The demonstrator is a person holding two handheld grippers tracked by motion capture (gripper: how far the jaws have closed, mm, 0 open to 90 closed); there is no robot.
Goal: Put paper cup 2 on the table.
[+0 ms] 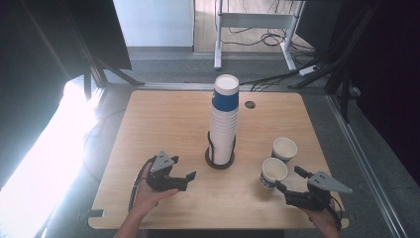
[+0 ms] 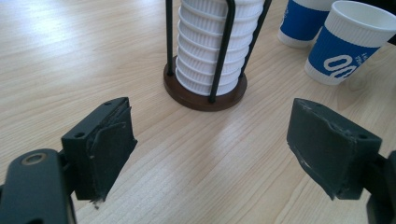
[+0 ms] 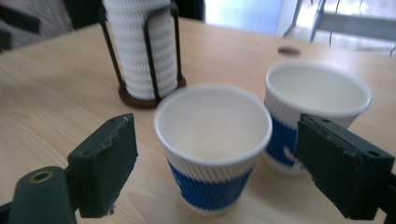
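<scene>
Now the right gripper (image 1: 286,184) has its jaws spread wide around the near cup (image 3: 212,140) without touching it; this cup stands upright on the bench (image 1: 168,119) just beside a second cup (image 1: 285,148), to the right of the tall cup stack (image 1: 224,119) in its wire holder (image 2: 205,88). The left gripper (image 1: 189,178) waits with jaws spread and nothing between them, in front of the holder. I think the danger is a jaw catching the rim of the near cup and tipping it against the second cup, because the two stand so close together.
</scene>
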